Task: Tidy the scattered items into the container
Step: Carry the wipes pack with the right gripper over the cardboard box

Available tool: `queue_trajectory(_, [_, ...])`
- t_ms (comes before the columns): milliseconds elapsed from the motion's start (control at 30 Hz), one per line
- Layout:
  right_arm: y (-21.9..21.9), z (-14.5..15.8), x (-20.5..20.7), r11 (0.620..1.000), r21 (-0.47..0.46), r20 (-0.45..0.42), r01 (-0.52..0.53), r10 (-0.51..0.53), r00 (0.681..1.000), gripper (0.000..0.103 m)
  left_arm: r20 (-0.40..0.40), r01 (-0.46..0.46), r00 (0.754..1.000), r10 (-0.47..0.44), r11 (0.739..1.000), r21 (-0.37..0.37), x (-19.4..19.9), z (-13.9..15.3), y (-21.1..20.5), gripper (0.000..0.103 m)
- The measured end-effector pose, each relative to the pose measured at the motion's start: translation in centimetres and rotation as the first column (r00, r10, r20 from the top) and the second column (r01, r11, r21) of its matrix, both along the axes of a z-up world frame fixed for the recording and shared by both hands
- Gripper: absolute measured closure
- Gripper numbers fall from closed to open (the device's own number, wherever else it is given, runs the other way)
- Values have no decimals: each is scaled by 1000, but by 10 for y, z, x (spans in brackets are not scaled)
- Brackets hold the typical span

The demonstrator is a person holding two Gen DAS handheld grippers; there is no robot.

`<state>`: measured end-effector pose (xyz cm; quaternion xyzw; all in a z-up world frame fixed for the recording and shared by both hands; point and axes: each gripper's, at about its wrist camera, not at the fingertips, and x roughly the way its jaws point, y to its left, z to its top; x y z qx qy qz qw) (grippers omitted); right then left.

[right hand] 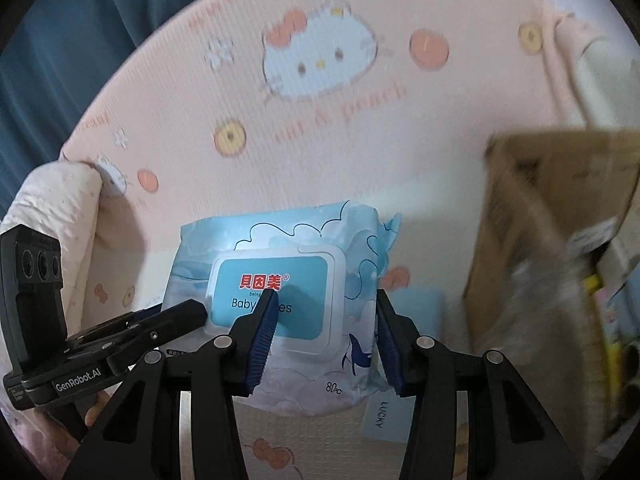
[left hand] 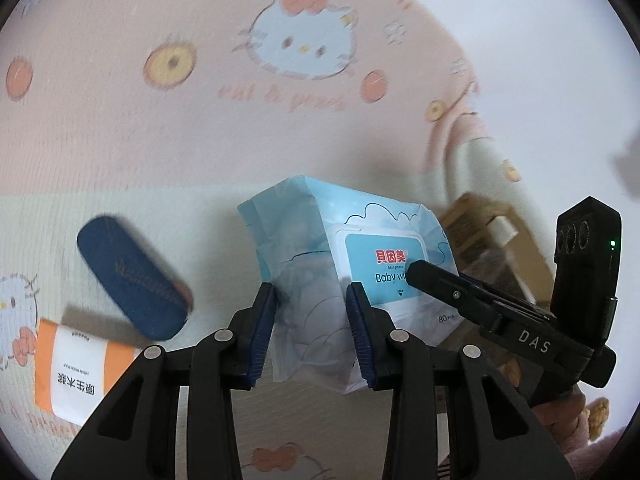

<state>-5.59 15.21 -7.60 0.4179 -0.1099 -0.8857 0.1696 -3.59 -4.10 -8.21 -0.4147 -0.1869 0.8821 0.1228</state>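
A light blue baby wipes pack (left hand: 320, 220) hangs above the pink cat-print mat (left hand: 140, 140), gripped at both ends. My left gripper (left hand: 310, 292) is shut on its crumpled left end. In the right wrist view my right gripper (right hand: 326, 300) is shut on the right part of the same pack (right hand: 280, 232), one pad on the lid and one on the side. A finger (left hand: 432, 276) of the right gripper reaches over the lid label. The brown cardboard box (right hand: 560, 184) stands open at the right, blurred, with several items inside.
A dark blue glasses case (left hand: 132, 280) and an orange-and-white tissue pack (left hand: 76, 372) lie on the mat at the left. A pale blue card marked LUCKY (right hand: 386, 420) lies under the pack. A rolled pink blanket (right hand: 60, 188) and a blue curtain (right hand: 60, 40) are at the left.
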Motion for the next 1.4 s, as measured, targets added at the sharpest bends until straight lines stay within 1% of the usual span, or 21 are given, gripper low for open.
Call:
queue_trajectory(200, [16,43,14,1000,-3,-97,26,-26,995,58,-104,35,994,-37,999,-18,4,42,19,63])
queue_trajectory(267, [27,55,19,999,-8,-124,42,-43,991,58,-126,49,991,-50,999,-7,4,52,26,63])
queue_trajectory(433, [52,82,28,996,12,-179,87,-83,980,58,-174,98,980,-99,995,-16,0,74,56,63])
queue_trajectory(733, [118,111,31,983,-37,-204,181,-185,961,58,-235,186,954,-184,982,-17,-30,107,117,63])
queue_trajectory(867, [150,113,30,976,-42,-187,215,-219,958,58,-223,226,949,-222,974,-8,-50,112,147,63])
queue_trajectory(967, [171,108,27,972,-41,-156,231,-235,959,58,-201,253,946,-253,967,-28,-59,109,172,63])
queue_trajectory(1067, [190,99,24,971,-28,-117,236,-238,964,58,-163,278,946,-282,959,-45,-68,99,192,63])
queue_trajectory(1167, [204,90,22,969,-7,-84,246,-246,966,58,-112,306,945,-309,951,-40,-77,87,209,63])
queue_trajectory(1400, [229,70,12,968,-29,5,249,-249,969,58,-58,324,943,-328,944,-68,-84,73,229,63])
